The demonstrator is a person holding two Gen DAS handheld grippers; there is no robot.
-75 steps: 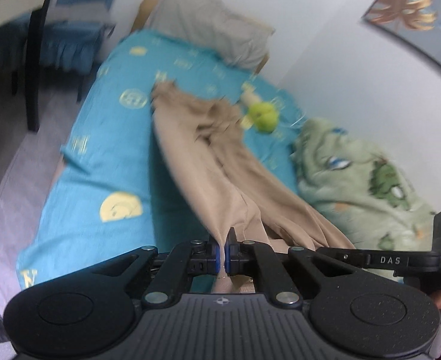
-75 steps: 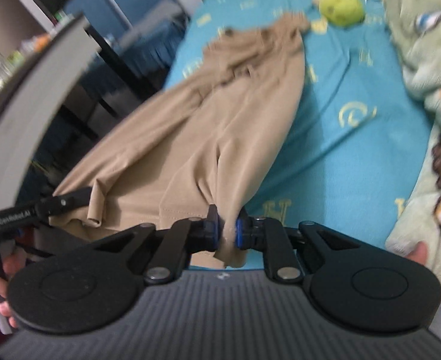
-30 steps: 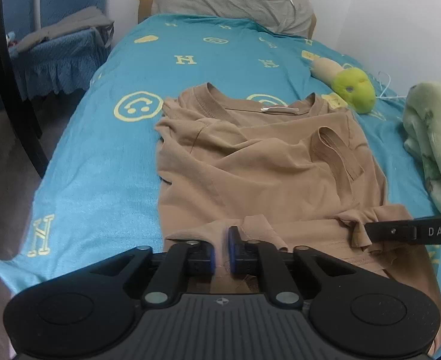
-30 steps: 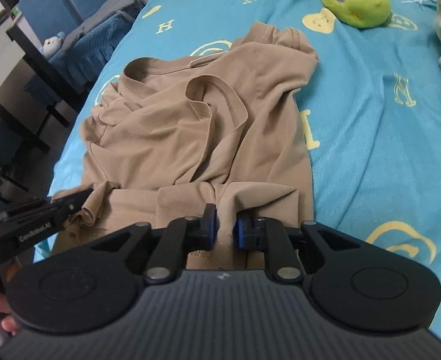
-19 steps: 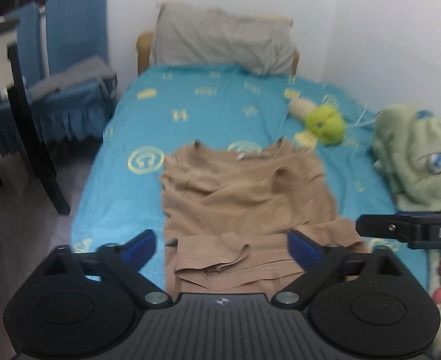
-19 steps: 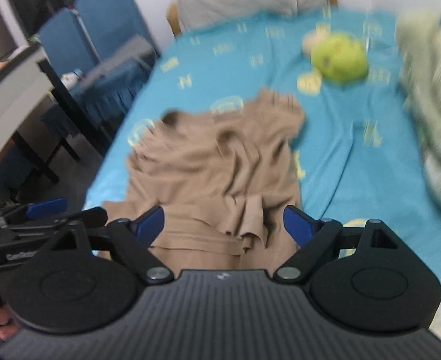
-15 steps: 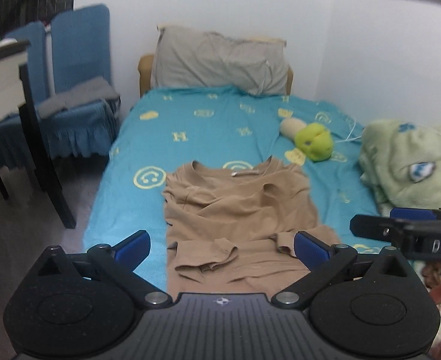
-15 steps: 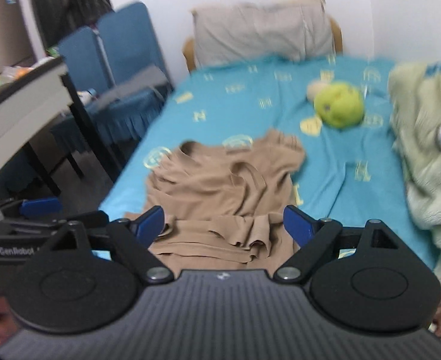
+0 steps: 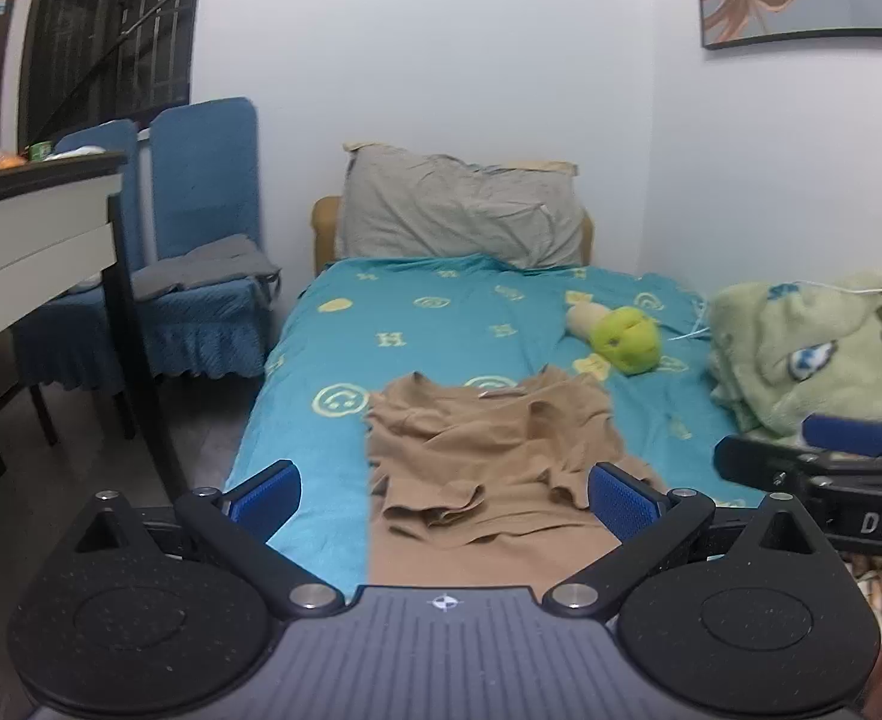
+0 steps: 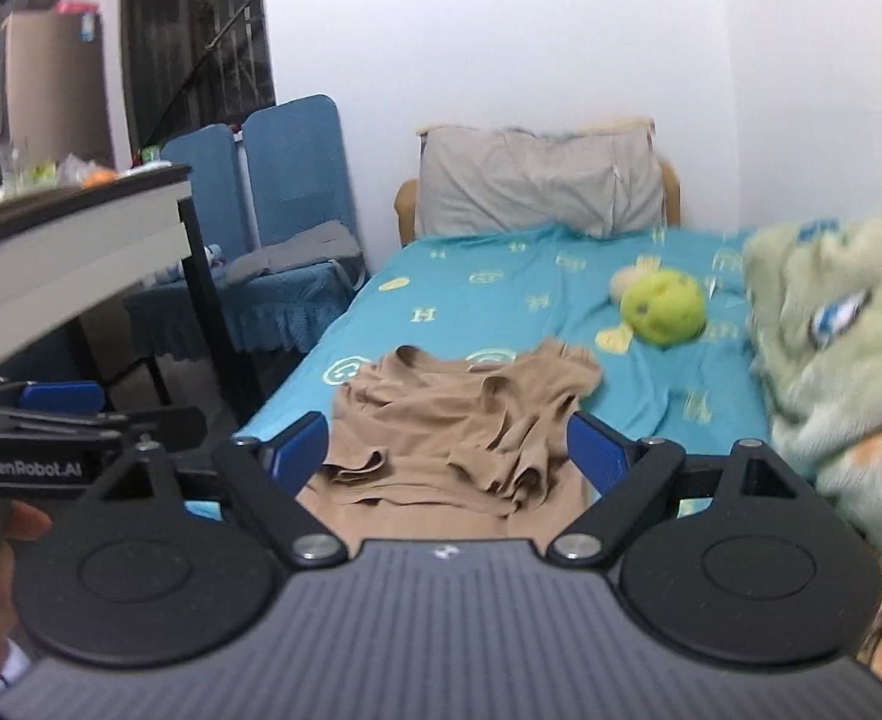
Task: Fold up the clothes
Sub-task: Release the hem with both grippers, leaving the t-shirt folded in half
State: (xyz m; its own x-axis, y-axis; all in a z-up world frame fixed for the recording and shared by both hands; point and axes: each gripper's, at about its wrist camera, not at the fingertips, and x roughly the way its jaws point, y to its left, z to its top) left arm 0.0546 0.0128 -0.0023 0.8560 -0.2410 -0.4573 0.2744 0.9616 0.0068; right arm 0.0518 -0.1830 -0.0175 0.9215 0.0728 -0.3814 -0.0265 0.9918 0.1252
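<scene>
A tan T-shirt (image 9: 489, 456) lies crumpled on the teal bedsheet (image 9: 417, 324), its lower part folded up over the body and its neck toward the pillow. It also shows in the right wrist view (image 10: 453, 426). My left gripper (image 9: 444, 498) is open and empty, held back above the shirt's near edge. My right gripper (image 10: 447, 450) is open and empty, held back the same way. The right gripper shows at the right edge of the left wrist view (image 9: 825, 462). The left gripper shows at the left edge of the right wrist view (image 10: 63, 414).
A green plush toy (image 9: 627, 339) lies beyond the shirt. A green blanket (image 9: 819, 348) is heaped on the bed's right side. A grey pillow (image 9: 459, 216) leans at the headboard. Blue chairs (image 9: 201, 240) and a desk (image 9: 33, 222) stand left of the bed.
Both grippers laid the shirt's hem down on the bed, opened and let it go, then pulled back and up away from the shirt.
</scene>
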